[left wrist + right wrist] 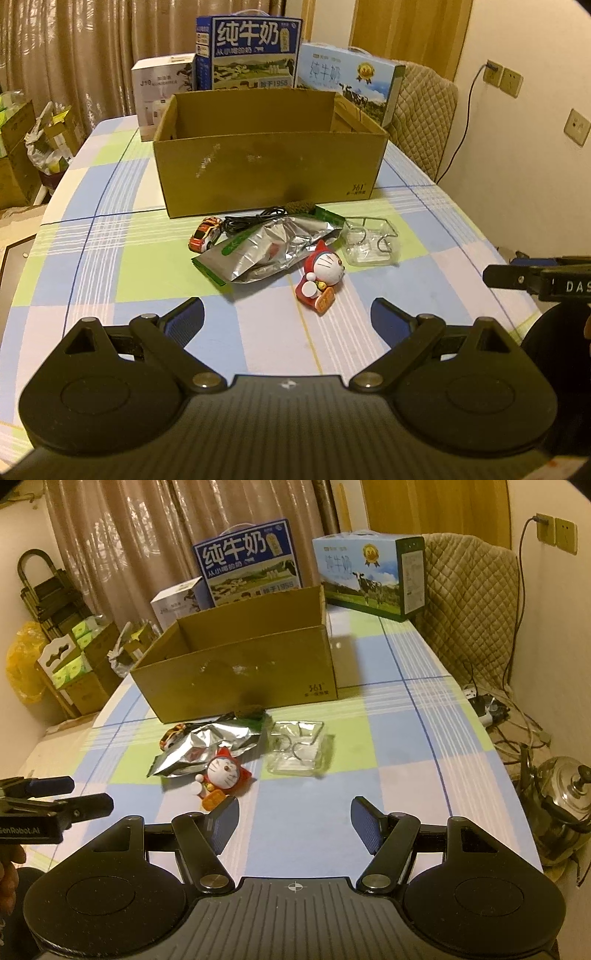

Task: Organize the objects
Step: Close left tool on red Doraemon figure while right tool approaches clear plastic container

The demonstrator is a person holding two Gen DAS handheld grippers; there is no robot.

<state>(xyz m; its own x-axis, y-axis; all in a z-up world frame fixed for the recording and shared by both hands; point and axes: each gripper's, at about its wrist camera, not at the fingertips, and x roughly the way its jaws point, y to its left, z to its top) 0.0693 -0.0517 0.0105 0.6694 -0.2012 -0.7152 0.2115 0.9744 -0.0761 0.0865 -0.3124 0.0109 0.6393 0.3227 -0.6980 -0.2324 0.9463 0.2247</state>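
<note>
Nothing is looking packed yet: the box (266, 173) is showing no contents, though its floor is hidden, and every item is lying on the table (110, 266) just before its front wall. Going left to right: the toy car (205, 233) is pointing its nose toward the camera and leftward; the cable (255, 220) is lying bunched behind the foil pouch (266, 251), whose long axis is running from near-left to far-right; the figurine (321, 275) is tilting on its back; the clear tray (371, 242) is sitting rightmost. The left gripper (287, 314) and right gripper (293, 818) are both hovering spread wide, grasping nothing.
</note>
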